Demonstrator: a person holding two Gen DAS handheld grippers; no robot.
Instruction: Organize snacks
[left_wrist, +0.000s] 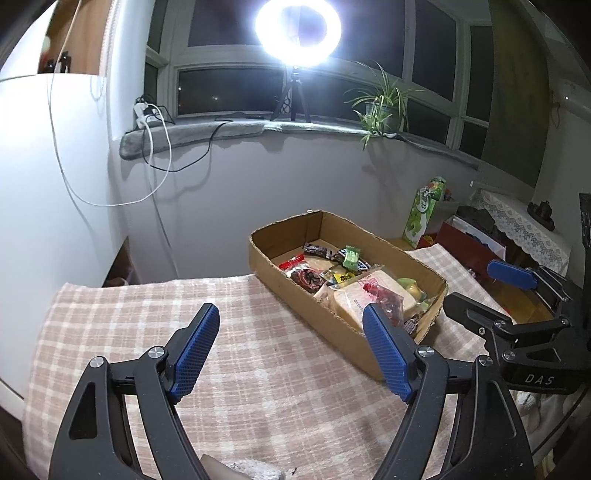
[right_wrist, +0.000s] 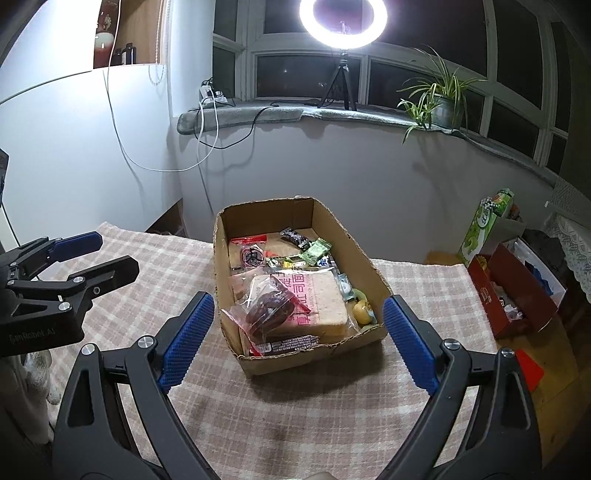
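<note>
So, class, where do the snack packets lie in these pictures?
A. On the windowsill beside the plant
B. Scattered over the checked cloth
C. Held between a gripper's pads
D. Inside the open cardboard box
D: the snack packets all lie inside the open cardboard box, and both grippers are empty.

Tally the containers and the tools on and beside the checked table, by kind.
Cardboard box of snacks: 1
Red box beside the table: 1
Green carton: 1
Left tool, open and empty: 1
Right tool, open and empty: 1
Total: 5
</note>
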